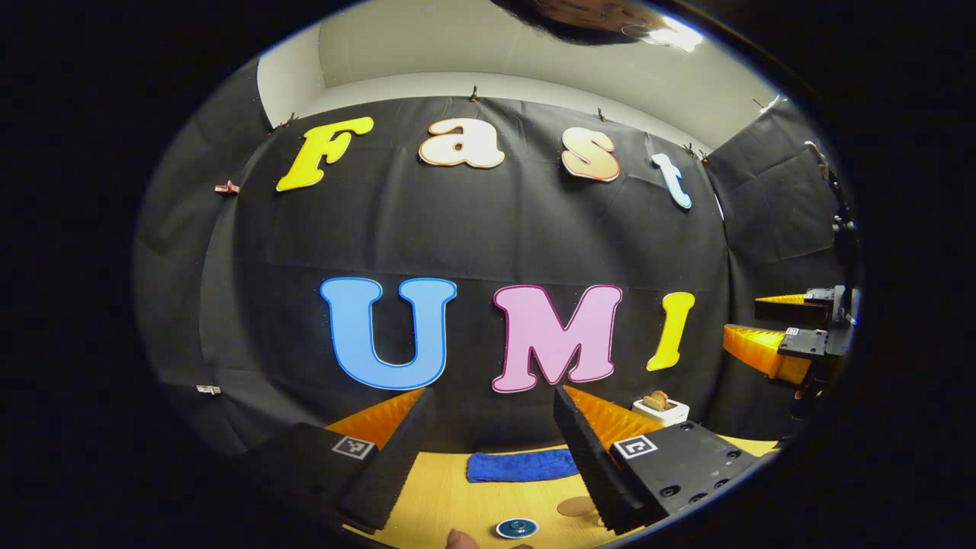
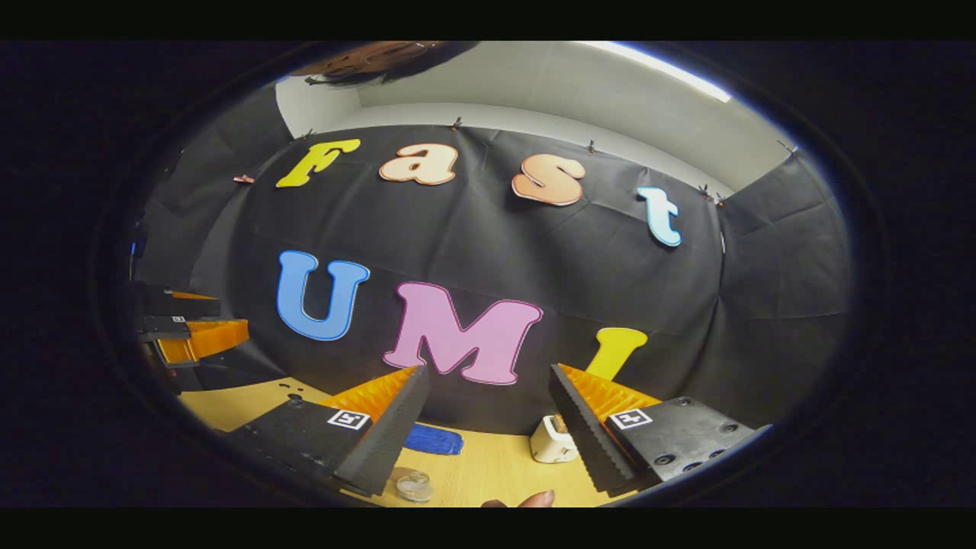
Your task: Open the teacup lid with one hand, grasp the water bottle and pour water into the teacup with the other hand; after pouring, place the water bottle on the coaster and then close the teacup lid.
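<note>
Both grippers are held high, left gripper (image 1: pixel 488 457) and right gripper (image 2: pixel 484 438) with fingers spread, nothing pinched; the teacup lid (image 1: pixel 517 528) should be approached squarely from above.

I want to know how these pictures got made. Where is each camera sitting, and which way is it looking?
Left gripper view: rides the left gripper, faces the booth wall; below, blue cloth, toaster, teacup lid; a fingertip shows.
Right gripper view: rides the right gripper, faces the same wall; a fingertip shows.
Both share the wooden table, blue cloth, toaster, and each other's gripper.
</note>
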Action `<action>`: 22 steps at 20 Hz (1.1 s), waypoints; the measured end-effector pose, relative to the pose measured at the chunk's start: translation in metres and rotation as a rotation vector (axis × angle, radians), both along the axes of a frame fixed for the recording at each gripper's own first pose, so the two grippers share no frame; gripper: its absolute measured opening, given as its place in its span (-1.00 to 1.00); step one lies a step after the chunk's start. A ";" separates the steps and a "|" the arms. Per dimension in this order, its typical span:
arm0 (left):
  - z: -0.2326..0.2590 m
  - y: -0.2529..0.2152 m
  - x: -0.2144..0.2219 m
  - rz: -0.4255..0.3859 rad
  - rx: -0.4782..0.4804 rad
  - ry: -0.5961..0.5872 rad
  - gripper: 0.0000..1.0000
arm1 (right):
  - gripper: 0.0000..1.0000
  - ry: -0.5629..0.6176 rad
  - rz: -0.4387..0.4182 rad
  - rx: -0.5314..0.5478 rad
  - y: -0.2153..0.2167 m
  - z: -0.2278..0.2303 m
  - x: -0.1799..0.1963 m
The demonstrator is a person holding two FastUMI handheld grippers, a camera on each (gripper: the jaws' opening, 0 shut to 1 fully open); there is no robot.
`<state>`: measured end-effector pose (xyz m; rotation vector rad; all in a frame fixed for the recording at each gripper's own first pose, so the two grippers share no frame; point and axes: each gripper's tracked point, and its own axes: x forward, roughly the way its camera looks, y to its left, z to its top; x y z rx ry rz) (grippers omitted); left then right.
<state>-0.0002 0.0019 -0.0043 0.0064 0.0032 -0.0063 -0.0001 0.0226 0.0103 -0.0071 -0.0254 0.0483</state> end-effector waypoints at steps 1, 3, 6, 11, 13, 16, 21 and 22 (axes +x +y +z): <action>-0.002 0.000 0.000 0.000 -0.001 0.003 0.96 | 0.96 -0.001 0.005 0.002 0.002 0.000 0.000; -0.004 0.000 -0.001 0.000 -0.002 0.009 0.95 | 0.93 -0.001 0.014 0.004 0.006 0.000 -0.001; -0.011 -0.005 0.000 -0.017 0.013 0.018 0.95 | 0.95 0.006 0.027 0.017 0.013 -0.004 -0.003; -0.051 -0.024 0.009 -0.084 0.058 0.032 0.95 | 0.95 0.040 0.061 0.060 0.037 -0.040 -0.004; -0.087 -0.033 0.013 -0.117 0.072 0.069 0.94 | 0.93 0.068 0.068 0.065 0.044 -0.067 -0.004; -0.152 -0.040 0.018 -0.134 0.071 0.127 0.79 | 0.95 0.093 0.064 0.049 0.052 -0.099 0.004; -0.272 -0.041 0.031 -0.107 0.079 0.229 0.65 | 0.99 0.098 0.100 0.031 0.072 -0.150 0.009; -0.295 -0.041 0.033 -0.097 0.067 0.248 0.65 | 0.93 0.102 0.113 0.033 0.077 -0.162 0.008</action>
